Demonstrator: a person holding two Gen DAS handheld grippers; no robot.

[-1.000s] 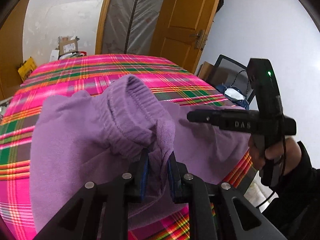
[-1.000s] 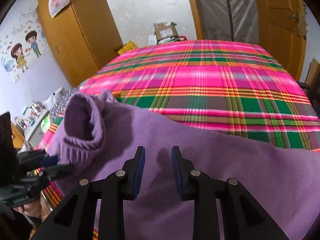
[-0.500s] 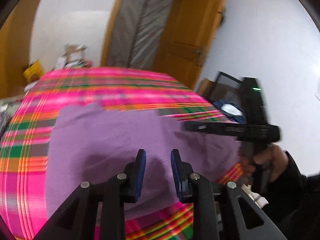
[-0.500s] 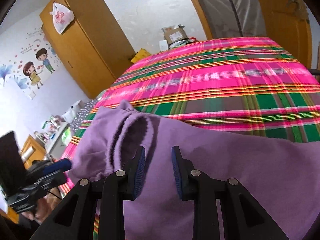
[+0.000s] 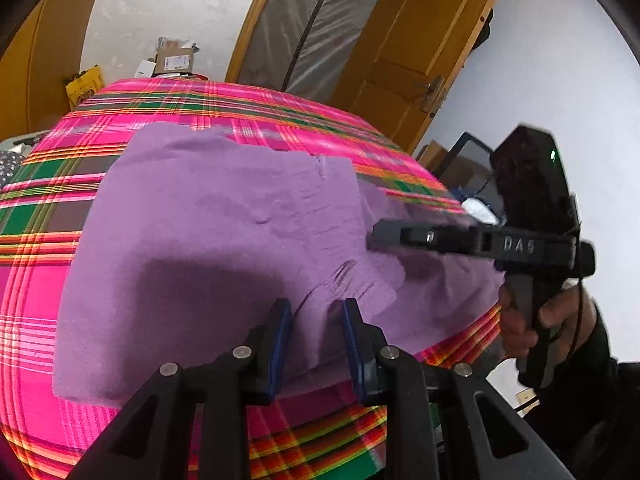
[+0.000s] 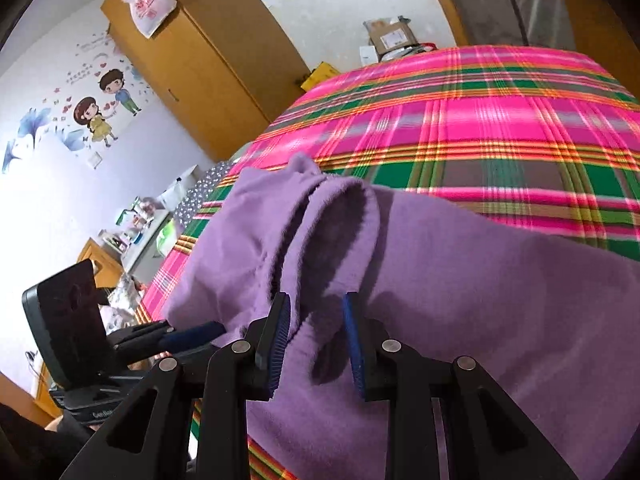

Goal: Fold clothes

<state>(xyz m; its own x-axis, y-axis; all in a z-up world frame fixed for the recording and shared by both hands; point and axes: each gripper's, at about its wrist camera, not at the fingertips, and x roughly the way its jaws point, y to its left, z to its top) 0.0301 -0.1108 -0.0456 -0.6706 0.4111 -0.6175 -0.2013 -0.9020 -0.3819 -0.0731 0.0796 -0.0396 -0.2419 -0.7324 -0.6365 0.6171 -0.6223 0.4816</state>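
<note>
On the near edge of the plaid bed (image 5: 248, 116), both grippers, left (image 5: 312, 340) and right (image 6: 316, 344), stand parted and empty over the purple garment (image 5: 208, 232), whose loose folded collar (image 6: 336, 216) could flop open if nudged.

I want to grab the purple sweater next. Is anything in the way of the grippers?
Nothing visible is. The purple sweater lies right under the open left gripper and the open right gripper on the plaid bedspread.

Beyond the purple garment (image 5: 224, 240) I have open plaid bedspread (image 5: 248, 108); the right gripper (image 5: 376, 236) crowds my right side.
</note>
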